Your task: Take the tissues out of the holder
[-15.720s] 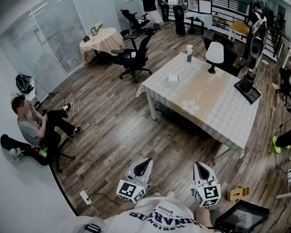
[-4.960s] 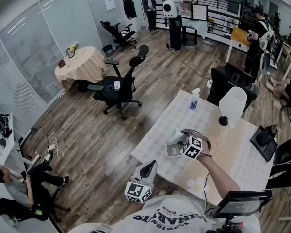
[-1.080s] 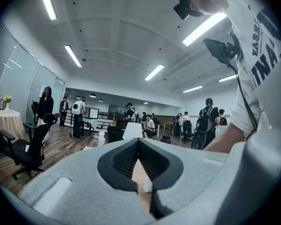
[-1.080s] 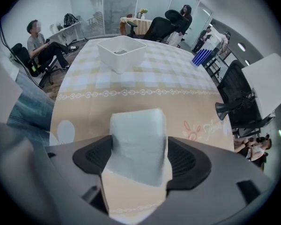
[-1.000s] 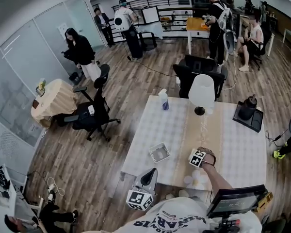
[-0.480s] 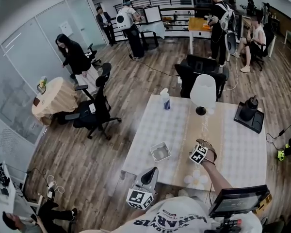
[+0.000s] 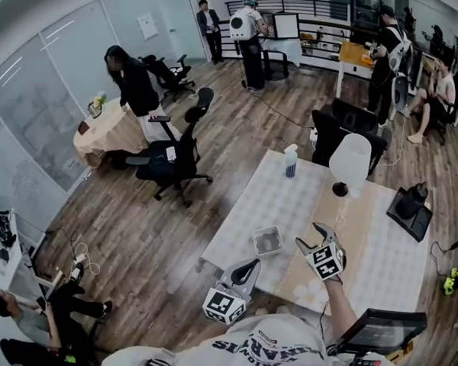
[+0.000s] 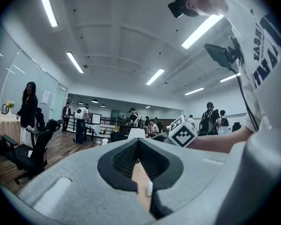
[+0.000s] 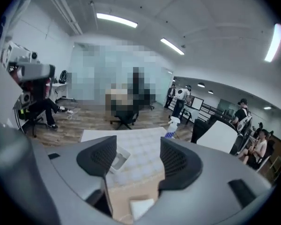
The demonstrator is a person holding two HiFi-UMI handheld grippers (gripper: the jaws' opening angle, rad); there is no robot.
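Note:
The tissue holder, a small square white tray, sits on the checked tablecloth beside the tan runner. A pile of white tissues lies on the runner near the table's front edge. My right gripper hangs above the runner between the holder and the pile. It is open and its jaws have just been closing a little, with nothing between them. Its own view looks down on the holder and one tissue. My left gripper is shut and empty at the table's near edge, pointing level.
A white lamp, a spray bottle and a black object on a tray stand on the far half of the table. Office chairs and several people are beyond it. A dark screen is by my right side.
My right gripper has lifted from just above the runner by the tissue pile to well above the table. The left gripper has stayed put. The head view has swung.

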